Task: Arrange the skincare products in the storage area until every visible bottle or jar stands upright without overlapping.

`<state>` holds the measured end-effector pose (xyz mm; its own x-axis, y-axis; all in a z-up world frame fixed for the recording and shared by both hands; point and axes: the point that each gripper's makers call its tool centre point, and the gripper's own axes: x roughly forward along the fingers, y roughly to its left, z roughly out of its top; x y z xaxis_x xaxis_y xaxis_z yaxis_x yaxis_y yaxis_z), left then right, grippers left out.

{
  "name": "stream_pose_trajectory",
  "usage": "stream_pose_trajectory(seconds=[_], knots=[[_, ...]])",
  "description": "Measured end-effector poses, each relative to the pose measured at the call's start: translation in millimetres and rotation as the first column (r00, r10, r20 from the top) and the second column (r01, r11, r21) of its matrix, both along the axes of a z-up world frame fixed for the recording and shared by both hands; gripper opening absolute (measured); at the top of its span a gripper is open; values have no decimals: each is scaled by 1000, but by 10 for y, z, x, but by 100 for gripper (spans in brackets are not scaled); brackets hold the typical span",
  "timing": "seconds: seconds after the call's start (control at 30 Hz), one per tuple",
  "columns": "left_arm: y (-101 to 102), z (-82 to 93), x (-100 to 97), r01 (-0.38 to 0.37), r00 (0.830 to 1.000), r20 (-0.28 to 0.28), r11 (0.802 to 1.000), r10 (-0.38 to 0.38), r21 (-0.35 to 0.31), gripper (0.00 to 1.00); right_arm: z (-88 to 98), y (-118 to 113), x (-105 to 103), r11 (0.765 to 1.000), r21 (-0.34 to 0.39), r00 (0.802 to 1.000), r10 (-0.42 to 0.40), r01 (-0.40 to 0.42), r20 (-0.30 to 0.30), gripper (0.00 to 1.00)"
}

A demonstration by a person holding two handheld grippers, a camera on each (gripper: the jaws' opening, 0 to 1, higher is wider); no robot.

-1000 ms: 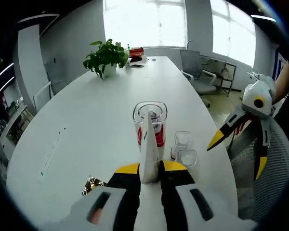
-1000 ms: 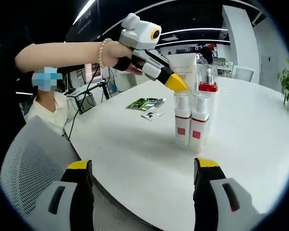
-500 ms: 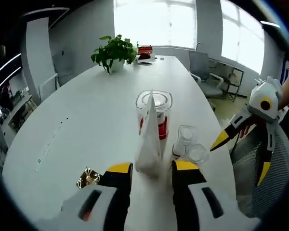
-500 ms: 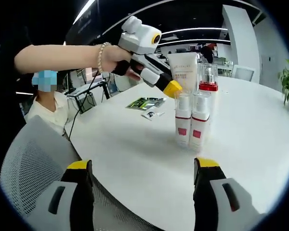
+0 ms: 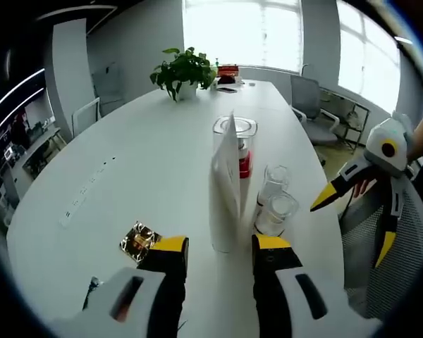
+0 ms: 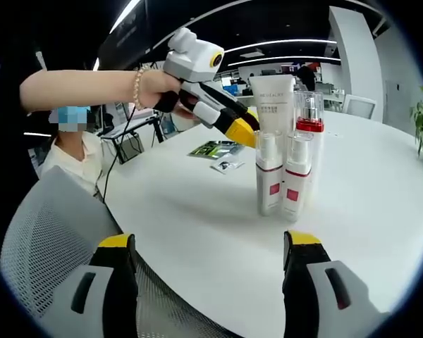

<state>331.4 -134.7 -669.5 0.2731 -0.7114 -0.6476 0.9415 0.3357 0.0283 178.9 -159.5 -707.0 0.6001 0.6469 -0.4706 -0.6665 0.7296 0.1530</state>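
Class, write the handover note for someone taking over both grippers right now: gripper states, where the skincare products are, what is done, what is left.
Left gripper: open, just behind the white tube, not gripping it.
Right gripper: open, holding nothing, back near the table edge.
Products: white tube, red-banded pump bottle and two small clear-capped bottles stand upright in one tight cluster; contact between them is hard to judge.
Done: all four upright.
Left: probably just check spacing; two sachets lie flat behind the cluster.

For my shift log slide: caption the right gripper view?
Left gripper, open, beside an upright white tube and three standing bottles on the white table.
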Motion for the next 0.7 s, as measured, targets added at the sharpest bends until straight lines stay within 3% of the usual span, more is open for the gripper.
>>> stream_pose_trajectory(seconds=[0.07, 0.13, 0.23, 0.37, 0.43, 0.53, 0.7], knots=[[72, 39, -42, -75, 997, -1, 997, 75, -23, 35, 3, 5, -5, 1000, -2, 1000, 2, -2, -1, 85], [85, 104, -213, -64, 998, 18, 995, 66, -70, 35, 8, 4, -6, 1000, -2, 1000, 0, 0, -1, 84], [134, 61, -401, -69, 997, 25, 994, 71, -81, 37, 0, 12, -9, 1000, 0, 1000, 6, -6, -4, 84], [126, 62, -528, -134, 990, 16, 983, 137, -127, 36, -10, 47, -36, 1000, -5, 1000, 28, -29, -11, 84], [96, 3, -527, -149, 988, 20, 979, 153, -137, 36, -7, 47, -38, 1000, -4, 1000, 28, -28, -12, 84], [20, 41, -613, -170, 984, 24, 973, 176, -154, 35, -15, 39, -34, 1000, -4, 1000, 26, -26, -12, 83], [-71, 96, -578, -223, 970, 56, 956, 237, -190, 34, -9, 42, -43, 1000, -6, 1000, 29, -29, -11, 83]])
